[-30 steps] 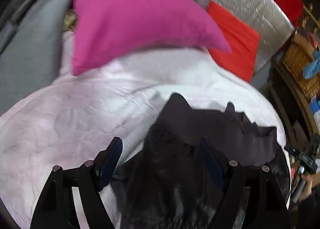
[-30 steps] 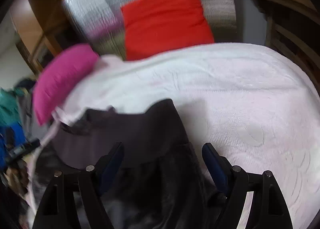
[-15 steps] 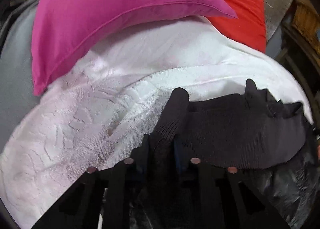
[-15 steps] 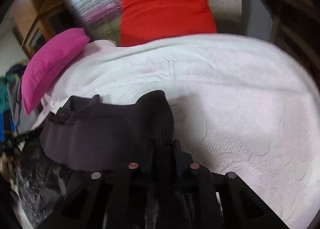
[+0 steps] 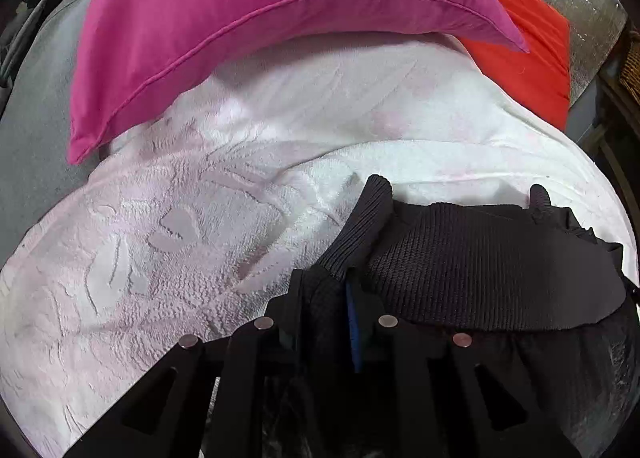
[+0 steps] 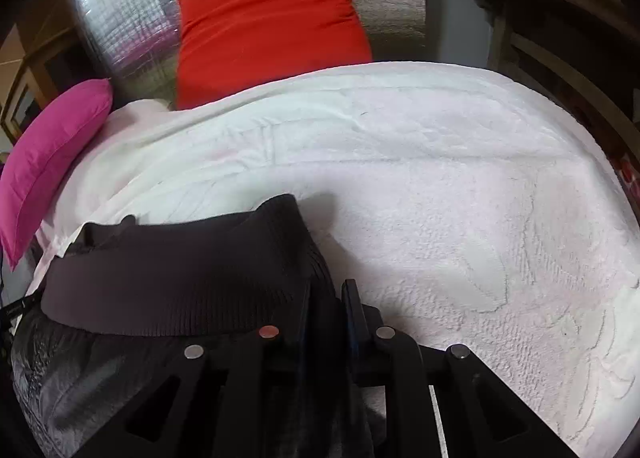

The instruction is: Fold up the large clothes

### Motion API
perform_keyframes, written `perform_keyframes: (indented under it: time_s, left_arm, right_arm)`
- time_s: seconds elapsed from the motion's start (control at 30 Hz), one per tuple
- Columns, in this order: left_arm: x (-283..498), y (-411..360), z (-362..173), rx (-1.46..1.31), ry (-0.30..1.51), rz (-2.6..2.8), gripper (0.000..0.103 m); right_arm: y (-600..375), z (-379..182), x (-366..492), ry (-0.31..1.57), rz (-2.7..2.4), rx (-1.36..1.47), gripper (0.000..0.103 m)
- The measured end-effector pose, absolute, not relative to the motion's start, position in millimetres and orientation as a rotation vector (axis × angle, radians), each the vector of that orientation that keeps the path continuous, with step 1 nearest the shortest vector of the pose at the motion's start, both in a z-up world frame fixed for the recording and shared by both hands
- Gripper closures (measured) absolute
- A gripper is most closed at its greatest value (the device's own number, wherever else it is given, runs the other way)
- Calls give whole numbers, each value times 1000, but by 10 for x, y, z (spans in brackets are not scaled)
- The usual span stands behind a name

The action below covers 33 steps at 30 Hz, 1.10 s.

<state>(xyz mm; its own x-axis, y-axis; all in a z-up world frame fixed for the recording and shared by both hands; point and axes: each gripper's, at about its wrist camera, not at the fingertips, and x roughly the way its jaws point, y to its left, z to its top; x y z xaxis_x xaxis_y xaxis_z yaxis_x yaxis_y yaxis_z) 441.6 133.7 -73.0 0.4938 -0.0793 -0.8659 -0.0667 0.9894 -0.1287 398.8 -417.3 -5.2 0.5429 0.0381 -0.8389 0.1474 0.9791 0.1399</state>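
A dark garment with a wide ribbed hem band (image 5: 492, 270) lies on a white textured blanket (image 5: 168, 226). My left gripper (image 5: 332, 298) is shut on the left corner of the ribbed band. My right gripper (image 6: 324, 298) is shut on the band's right corner; the band (image 6: 180, 286) stretches away to the left in that view. Shiny dark fabric of the garment (image 6: 72, 386) hangs below the band. The blanket (image 6: 460, 218) spreads wide to the right.
A magenta pillow (image 5: 248, 18) lies close at the far side of the blanket, also seen at the left in the right wrist view (image 6: 52, 154). A red cushion (image 6: 268, 18) leans on a silver foil panel (image 6: 120, 18). Wooden furniture (image 6: 560, 18) stands at the right.
Both grippers were open over the garment a second ago; they have closed on the two corners of the ribbed band and moved forward over the blanket with it.
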Motion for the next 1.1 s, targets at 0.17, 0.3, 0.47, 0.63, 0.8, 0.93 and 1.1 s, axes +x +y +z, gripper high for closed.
perform_keyframes:
  time_s: [0.17,0.3,0.47,0.63,0.8,0.93,1.1]
  left_arm:
    - [4377,1254,-713,-100,1039,29,76]
    - [4315,1270,-568,-119,1022,37,61]
    - [4070,1393,-112,-203,923,103,54]
    - [3635,1134,318,-170,818,-28,39]
    - [3413,522,103,32,857,-206,38]
    - [3416,294,-51,31,890,-303,38]
    - [3631,-48,-389,167,985,-225,38]
  right_arm:
    - [-4153,-97,4036,1011,-108,158,88]
    - [-4129,-6,3997,1001,-114,140,71]
    - [-4139,394,3797,917,-132,165,31]
    - [-3813,697,3612,887,-42,75,27]
    - [-3802,459,3685,950,-64,88,27]
    - [-3912,274,3828,979,-81,113,27]
    - [-3975,31,4061,1044,-108,107,78]
